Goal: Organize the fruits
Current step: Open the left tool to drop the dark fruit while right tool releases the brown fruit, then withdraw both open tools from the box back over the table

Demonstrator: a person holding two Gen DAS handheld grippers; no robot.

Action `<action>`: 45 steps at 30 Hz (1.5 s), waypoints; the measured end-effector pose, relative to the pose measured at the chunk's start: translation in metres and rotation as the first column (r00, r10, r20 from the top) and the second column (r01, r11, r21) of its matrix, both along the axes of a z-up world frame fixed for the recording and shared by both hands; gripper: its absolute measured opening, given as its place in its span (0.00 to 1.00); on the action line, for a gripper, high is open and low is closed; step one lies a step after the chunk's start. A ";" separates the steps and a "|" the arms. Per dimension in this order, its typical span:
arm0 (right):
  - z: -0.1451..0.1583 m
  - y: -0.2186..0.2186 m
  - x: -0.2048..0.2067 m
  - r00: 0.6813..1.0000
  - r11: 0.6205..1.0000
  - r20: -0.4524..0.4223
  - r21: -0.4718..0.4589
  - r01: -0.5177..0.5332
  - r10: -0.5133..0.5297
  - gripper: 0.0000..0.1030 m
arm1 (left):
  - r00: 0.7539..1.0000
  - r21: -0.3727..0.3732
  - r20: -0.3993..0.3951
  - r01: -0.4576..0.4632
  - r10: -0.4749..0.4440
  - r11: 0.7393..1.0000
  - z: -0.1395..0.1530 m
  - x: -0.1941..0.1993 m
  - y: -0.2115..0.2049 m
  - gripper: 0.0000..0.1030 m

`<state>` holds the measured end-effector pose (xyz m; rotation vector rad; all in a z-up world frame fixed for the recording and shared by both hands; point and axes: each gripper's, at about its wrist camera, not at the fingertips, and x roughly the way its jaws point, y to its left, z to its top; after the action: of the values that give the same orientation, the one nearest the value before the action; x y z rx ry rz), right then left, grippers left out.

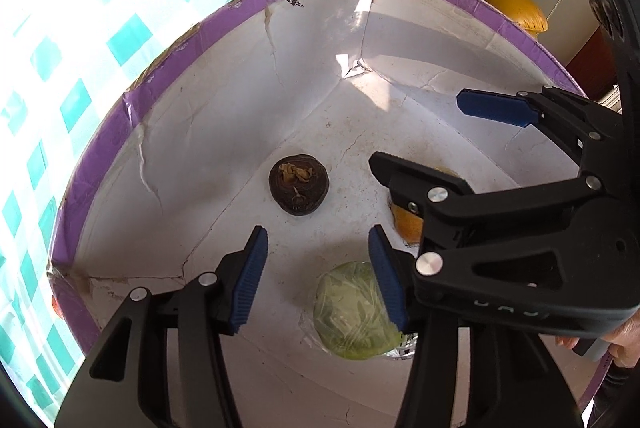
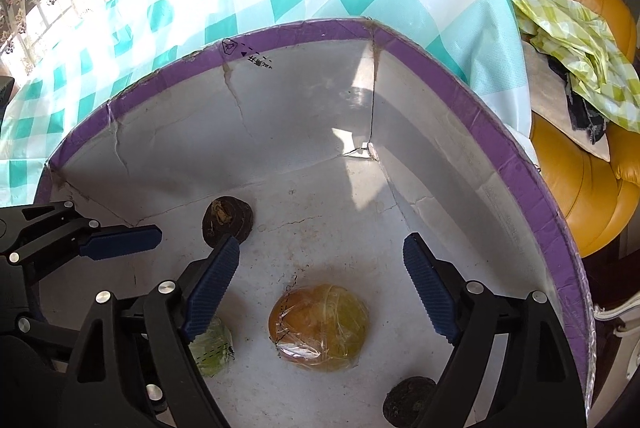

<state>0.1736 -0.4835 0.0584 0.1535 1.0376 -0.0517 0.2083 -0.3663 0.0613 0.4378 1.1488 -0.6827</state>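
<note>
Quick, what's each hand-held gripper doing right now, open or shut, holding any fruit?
Left hand-held gripper: open, holding nothing, above the box floor.
Right hand-held gripper: open, holding nothing, over the wrapped orange fruit.

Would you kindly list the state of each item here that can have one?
Left tongs: open, empty, above the box floor.
Right tongs: open, empty, over the orange fruit.
Cardboard box: open-topped, walls creased.
Orange fruit: wrapped in clear film, resting on the floor.
Green fruit: wrapped in film, resting.
Dark fruit: unwrapped, resting.
Second dark fruit: resting, partly hidden.
</note>
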 end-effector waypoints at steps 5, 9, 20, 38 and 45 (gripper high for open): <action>0.005 0.001 -0.002 1.000 1.000 0.030 0.005 -0.004 0.004 0.82 | 1.000 -0.023 0.024 -0.005 0.005 1.000 0.004 -0.005 0.002 0.51; 0.011 0.003 -0.004 0.998 1.000 0.058 -0.010 -0.005 0.006 0.83 | 0.999 -0.047 0.044 -0.006 0.008 0.999 0.005 -0.012 -0.005 0.51; 0.034 0.007 -0.012 0.986 0.998 0.169 -0.059 -0.001 0.011 0.84 | 0.979 -0.195 0.194 -0.023 0.062 0.981 0.021 -0.029 0.006 0.51; 0.114 -0.006 -0.075 0.801 0.976 0.592 -0.103 0.191 -0.095 0.85 | 0.862 -0.395 0.483 0.059 0.153 0.917 0.056 -0.069 0.047 0.90; 0.127 -0.005 -0.102 0.729 0.971 0.670 -0.046 0.233 -0.143 0.86 | 0.821 -0.442 0.515 0.007 0.247 0.897 0.077 -0.089 0.080 0.94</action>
<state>0.0716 -0.4889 0.1856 0.1443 0.2897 -0.2336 0.1193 -0.2865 0.1387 0.1616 0.4351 -0.6118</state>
